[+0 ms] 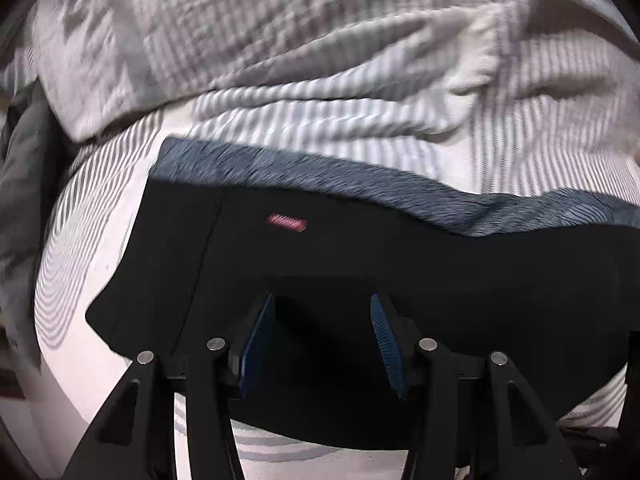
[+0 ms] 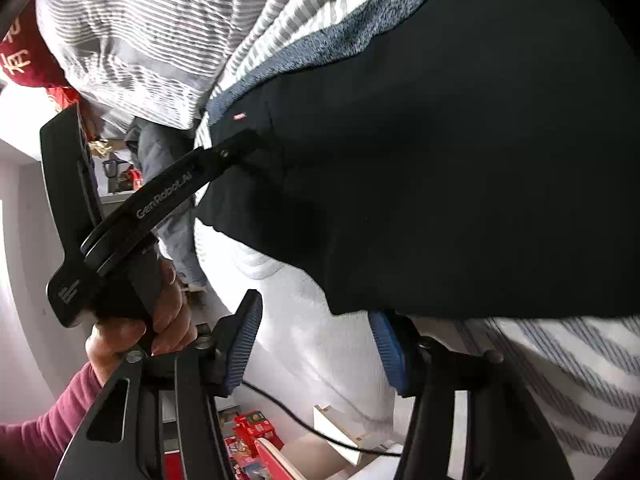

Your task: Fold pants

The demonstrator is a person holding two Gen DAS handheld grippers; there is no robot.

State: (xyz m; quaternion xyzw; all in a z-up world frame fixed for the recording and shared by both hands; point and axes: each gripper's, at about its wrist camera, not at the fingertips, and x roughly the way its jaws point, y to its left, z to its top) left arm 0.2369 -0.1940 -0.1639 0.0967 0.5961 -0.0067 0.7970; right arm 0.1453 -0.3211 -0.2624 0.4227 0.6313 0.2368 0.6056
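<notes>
Black pants: spread flat on striped bedding, low, no bar to passing above. Beyond their grey waistband, a rumpled striped duvet rises as a ridge. At their left edge the left gripper blocks the way; bare sheet below the hem.

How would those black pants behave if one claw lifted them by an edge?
Probably floppy: the black pants already lie in soft folds, following the striped bedding underneath. They'd likely drape and hang rather than hold shape. The fleecy grey lining suggests some weight and grip, so probably not slippery.
</notes>
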